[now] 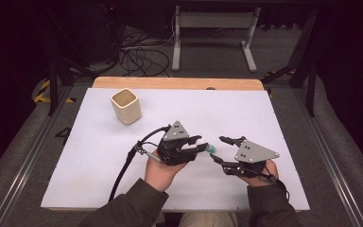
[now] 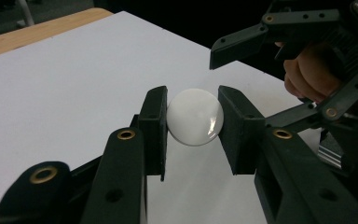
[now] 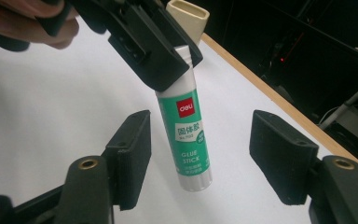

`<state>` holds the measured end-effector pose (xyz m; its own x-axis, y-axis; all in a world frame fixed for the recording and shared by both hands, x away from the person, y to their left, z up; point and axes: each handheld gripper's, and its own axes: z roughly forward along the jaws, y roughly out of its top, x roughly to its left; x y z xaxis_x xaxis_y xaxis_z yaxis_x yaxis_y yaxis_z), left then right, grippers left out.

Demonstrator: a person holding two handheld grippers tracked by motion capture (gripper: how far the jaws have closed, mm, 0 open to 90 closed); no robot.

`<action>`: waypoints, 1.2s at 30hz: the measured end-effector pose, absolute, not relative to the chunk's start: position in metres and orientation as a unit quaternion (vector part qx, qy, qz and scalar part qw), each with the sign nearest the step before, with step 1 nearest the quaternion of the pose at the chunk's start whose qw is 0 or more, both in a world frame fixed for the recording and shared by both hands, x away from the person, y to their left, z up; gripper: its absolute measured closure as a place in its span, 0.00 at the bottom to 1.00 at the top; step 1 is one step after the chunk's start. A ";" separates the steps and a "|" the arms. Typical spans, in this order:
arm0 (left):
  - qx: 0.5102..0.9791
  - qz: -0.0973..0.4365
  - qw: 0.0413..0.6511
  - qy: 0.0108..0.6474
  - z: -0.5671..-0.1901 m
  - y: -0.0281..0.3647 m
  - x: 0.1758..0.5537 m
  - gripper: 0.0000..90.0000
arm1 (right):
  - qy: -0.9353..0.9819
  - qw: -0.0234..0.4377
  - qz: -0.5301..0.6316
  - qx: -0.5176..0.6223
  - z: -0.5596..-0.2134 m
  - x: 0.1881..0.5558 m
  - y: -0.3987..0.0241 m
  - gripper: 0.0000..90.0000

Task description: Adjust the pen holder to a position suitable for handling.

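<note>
A green and white glue stick [image 3: 189, 135] is held off the white mat, and my left gripper [image 2: 193, 119] is shut on its white end [image 2: 195, 116]. In the high view that gripper [image 1: 196, 144] points right from the middle of the mat, and the stick's teal body [image 1: 210, 148] pokes out toward my right gripper [image 1: 217, 148]. The right gripper [image 3: 205, 147] is open around the stick's free end. There is a gap on each side, and neither pad touches the stick.
A beige square cup [image 1: 125, 105] stands upright at the mat's back left, also seen as the cup [image 3: 188, 16] behind the stick. The white mat [image 1: 99, 156] covers a wooden table [image 1: 177, 83]. Cables and a metal stand lie on the floor beyond.
</note>
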<state>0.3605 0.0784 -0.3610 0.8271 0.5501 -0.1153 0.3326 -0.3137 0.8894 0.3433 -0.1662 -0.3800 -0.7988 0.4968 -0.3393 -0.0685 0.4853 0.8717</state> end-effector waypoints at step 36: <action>0.789 0.146 0.542 0.251 -0.351 0.093 0.360 0.50 | 0.806 0.326 0.467 0.158 -0.397 0.349 -0.132 0.73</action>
<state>0.3597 0.0933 -0.3508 0.8316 0.5537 -0.0423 0.2383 -0.2870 0.9278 0.3488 -0.1316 -0.3973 -0.7371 0.5595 -0.3791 -0.0506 0.5136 0.8565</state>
